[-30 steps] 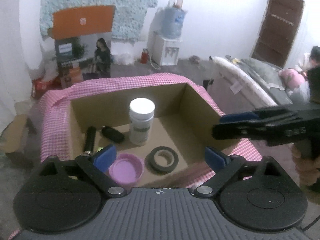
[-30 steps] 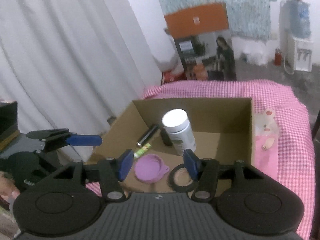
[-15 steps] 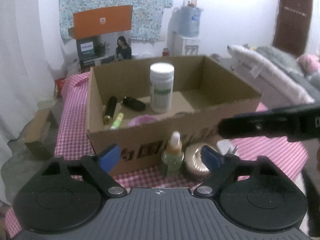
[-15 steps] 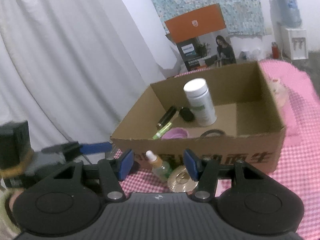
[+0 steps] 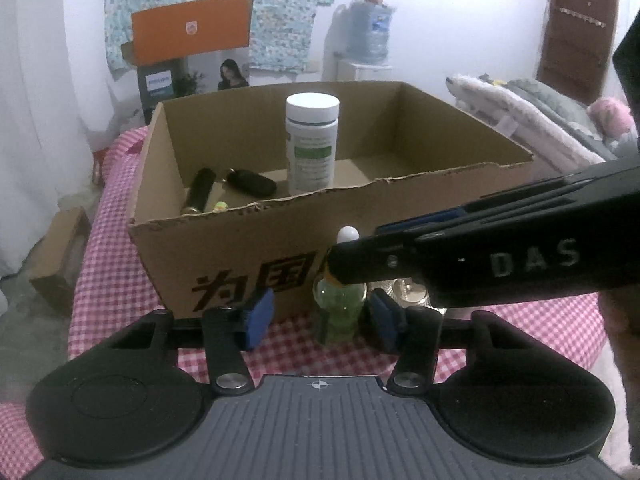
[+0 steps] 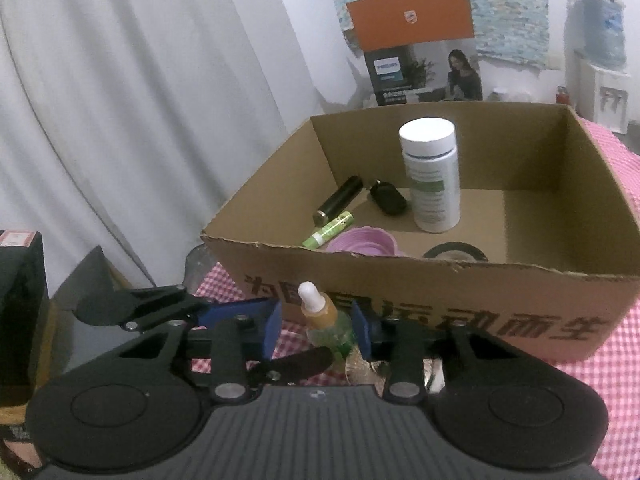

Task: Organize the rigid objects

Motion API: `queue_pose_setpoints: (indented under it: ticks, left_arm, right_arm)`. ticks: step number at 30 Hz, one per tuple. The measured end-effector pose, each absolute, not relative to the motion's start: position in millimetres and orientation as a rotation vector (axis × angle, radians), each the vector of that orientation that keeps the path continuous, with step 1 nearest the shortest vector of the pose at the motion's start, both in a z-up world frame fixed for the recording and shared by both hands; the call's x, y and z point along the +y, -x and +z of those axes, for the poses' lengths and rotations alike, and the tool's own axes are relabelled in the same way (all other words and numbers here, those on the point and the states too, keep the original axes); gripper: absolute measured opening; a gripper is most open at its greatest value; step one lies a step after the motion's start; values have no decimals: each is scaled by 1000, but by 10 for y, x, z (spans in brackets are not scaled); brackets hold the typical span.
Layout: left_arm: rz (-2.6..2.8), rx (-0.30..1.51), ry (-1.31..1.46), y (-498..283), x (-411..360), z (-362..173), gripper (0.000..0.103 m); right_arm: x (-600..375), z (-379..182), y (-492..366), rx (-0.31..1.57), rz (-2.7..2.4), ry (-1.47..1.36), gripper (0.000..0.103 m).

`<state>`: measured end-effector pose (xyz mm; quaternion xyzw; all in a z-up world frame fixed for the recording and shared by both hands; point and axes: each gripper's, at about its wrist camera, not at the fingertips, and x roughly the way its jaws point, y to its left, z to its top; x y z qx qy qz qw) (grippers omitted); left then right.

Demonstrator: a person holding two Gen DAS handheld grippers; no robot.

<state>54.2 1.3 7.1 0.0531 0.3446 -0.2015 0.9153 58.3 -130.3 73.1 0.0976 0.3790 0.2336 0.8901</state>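
Dropper bottle, place: upright on the checked cloth, just in front of the cardboard box and close to its printed wall, outside the box.
Dropper bottle and left tool: between the two blue pads, nearer the right-hand pad, with a clear gap to the left-hand one.
Left tool, state: apart and not clamped, jaws closing in just now around the bottle.
Dropper bottle and right tool: again between the pads, right-hand pad at or against the glass, left-hand pad clear of it.
Right tool, state: apart with no grip on both sides yet, jaws closing in just now.
Tools together: right tool reaching in from the right in the left wrist view, its tip crossing the bottle's neck.
Dropper bottle, look: small clear body with pale green liquid, orange collar, white rubber bulb on top.
Neighbour: shiny round thing just beside the bottle, partly hidden, kind not clear.
Inside the box: tall white jar upright, black tube, black fob, green stick, pink lid, tape roll.
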Motion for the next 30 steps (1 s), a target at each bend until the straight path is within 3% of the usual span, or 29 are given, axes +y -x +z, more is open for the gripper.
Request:
queue_pose_setpoints:
  ticks: [8, 15, 19, 30]
  left_arm:
    - [-461, 704, -66, -604, -10, 27, 31]
    - [-460, 705, -59, -546, 30, 69, 30]
    - [-460, 688, -65, -477, 83, 130, 24]
    - [-470, 697, -95, -476, 92, 56, 31]
  right_arm:
    - [-1235, 661, -715, 801, 487, -192, 23]
    - [-1230, 675, -681, 804, 497, -197, 22]
    - [-1231, 690, -652, 814, 517, -221, 22]
    - [-1143, 711, -606, 807, 529, -169, 22]
